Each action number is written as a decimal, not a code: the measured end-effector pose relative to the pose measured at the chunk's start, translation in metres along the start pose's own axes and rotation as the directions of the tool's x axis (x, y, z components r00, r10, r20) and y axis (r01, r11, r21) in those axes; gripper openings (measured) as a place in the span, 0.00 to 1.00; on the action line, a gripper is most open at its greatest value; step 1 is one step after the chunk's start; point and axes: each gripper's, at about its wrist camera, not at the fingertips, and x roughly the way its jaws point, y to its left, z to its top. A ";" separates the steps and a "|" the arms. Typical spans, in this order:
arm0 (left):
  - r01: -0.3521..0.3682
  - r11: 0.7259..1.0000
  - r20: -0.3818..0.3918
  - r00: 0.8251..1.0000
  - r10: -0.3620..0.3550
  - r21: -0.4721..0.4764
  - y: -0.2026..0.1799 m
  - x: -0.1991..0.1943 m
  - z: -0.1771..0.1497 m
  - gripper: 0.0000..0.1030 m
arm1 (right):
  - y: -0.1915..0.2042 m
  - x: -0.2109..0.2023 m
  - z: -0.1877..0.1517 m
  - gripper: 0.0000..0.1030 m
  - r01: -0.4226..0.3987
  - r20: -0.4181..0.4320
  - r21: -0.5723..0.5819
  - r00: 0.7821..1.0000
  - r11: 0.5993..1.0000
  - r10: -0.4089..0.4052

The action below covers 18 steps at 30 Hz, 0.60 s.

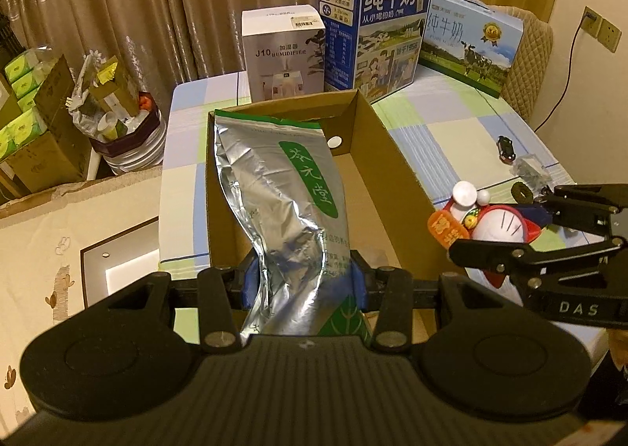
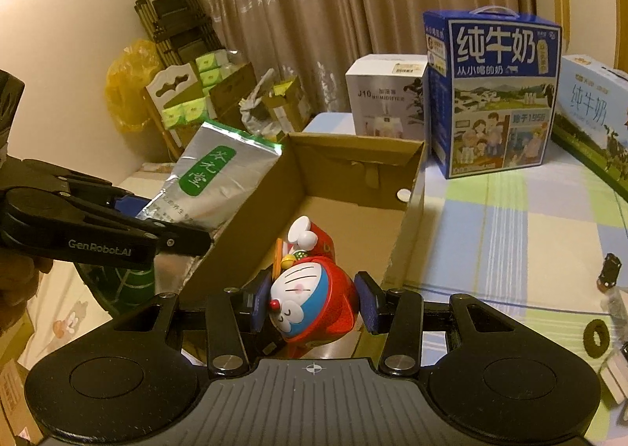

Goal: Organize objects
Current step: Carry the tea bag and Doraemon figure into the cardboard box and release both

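Observation:
My left gripper (image 1: 305, 281) is shut on a silver foil bag (image 1: 282, 187) with a green label. The bag slants up over the left side of an open cardboard box (image 1: 392, 155). In the right wrist view the same bag (image 2: 219, 179) leans above the box's left wall (image 2: 243, 222), with the left gripper (image 2: 165, 222) beside it. My right gripper (image 2: 314, 302) is shut on a red and blue cat figurine (image 2: 310, 297), held above the near end of the box. From the left wrist view the figurine (image 1: 498, 226) and right gripper (image 1: 506, 226) hang just right of the box.
The box sits on a table with a chequered cloth (image 1: 451, 124). Behind it stand a white humidifier box (image 1: 282, 53), a blue milk carton (image 1: 373, 26) and a flatter milk box (image 1: 471, 41). A small black toy car (image 1: 506, 147) and a black ring (image 2: 596, 336) lie to the right. Floor clutter (image 1: 117, 124) is at left.

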 end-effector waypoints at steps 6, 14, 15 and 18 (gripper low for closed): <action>0.007 1.000 -0.016 1.000 -0.007 0.001 0.004 0.013 -0.001 0.38 | -0.004 0.007 -0.001 0.42 0.004 -0.003 0.013 1.000 1.000 -0.004; 0.002 1.000 -0.004 1.000 -0.002 0.002 0.010 0.027 -0.002 0.43 | -0.008 0.015 -0.002 0.42 0.006 -0.011 0.027 1.000 1.000 -0.006; -0.008 1.000 0.009 1.000 0.008 0.004 0.011 0.027 -0.002 0.43 | -0.010 0.015 -0.002 0.42 0.007 -0.012 0.028 1.000 1.000 -0.007; -0.020 1.000 0.034 0.999 0.020 -0.006 0.013 0.025 -0.002 0.41 | -0.013 0.017 -0.004 0.42 0.008 -0.016 0.038 1.000 0.999 -0.007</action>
